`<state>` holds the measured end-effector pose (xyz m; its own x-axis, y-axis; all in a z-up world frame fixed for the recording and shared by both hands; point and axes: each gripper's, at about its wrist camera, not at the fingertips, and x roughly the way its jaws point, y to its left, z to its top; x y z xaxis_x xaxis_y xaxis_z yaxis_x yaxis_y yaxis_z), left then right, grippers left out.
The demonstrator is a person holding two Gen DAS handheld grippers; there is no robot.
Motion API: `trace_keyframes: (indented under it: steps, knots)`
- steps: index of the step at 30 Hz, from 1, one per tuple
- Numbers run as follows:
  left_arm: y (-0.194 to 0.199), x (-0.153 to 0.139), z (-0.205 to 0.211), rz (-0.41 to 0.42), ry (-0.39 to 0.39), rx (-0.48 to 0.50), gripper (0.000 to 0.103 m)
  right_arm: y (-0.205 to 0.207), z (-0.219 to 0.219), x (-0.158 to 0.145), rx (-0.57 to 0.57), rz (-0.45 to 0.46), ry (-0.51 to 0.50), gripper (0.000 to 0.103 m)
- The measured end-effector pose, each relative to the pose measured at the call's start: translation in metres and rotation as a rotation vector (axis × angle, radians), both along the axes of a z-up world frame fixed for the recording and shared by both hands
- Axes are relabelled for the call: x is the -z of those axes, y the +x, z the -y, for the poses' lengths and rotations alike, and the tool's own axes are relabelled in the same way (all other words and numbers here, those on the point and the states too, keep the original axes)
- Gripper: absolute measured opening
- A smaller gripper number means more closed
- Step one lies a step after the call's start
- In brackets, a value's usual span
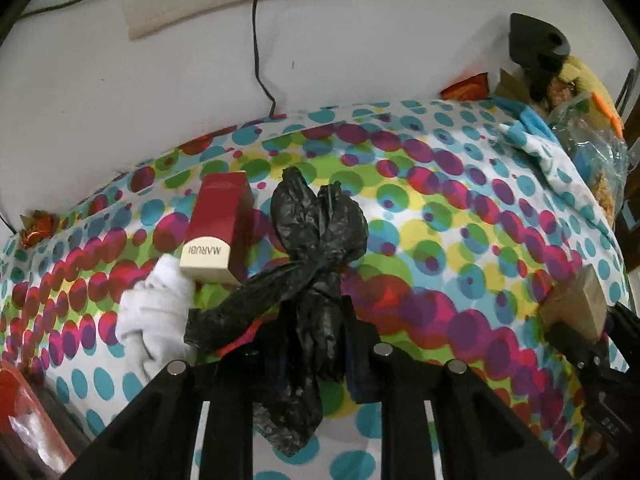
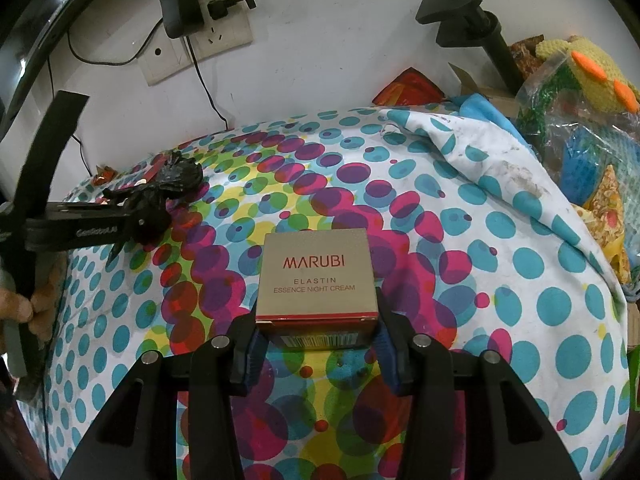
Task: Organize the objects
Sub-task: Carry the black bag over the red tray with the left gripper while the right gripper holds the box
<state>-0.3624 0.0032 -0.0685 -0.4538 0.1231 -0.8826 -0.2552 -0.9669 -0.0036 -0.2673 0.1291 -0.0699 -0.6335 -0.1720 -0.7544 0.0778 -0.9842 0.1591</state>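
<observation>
My left gripper (image 1: 310, 344) is pinched shut on the black plastic bag (image 1: 316, 240): limp, feather-light, slippery, best held at its twisted neck. The red Marubi carton (image 1: 218, 228) lies at ten o'clock. My right gripper (image 2: 318, 344) clamps the Marubi night cream box (image 2: 318, 276) by its stiff cardboard sides; crushable.

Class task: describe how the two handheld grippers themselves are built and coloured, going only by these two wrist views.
Both the left gripper and right gripper are black, angular plastic frames with round silver studs and blue finger pads. White lettering runs along the left one's side. No sleeves show.
</observation>
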Motion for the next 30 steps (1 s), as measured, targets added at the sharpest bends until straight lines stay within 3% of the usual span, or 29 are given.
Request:
trace_keyframes:
  steps: [14, 30]
  knots:
    - [0.055, -0.007, -0.001, 0.024, 0.048, -0.043, 0.02, 0.001, 0.007, 0.0, -0.003, 0.003, 0.037, 0.045]
    - [0.136, -0.014, -0.003, 0.006, 0.012, -0.029, 0.02, 0.003, 0.017, 0.001, -0.011, 0.008, 0.096, 0.046]
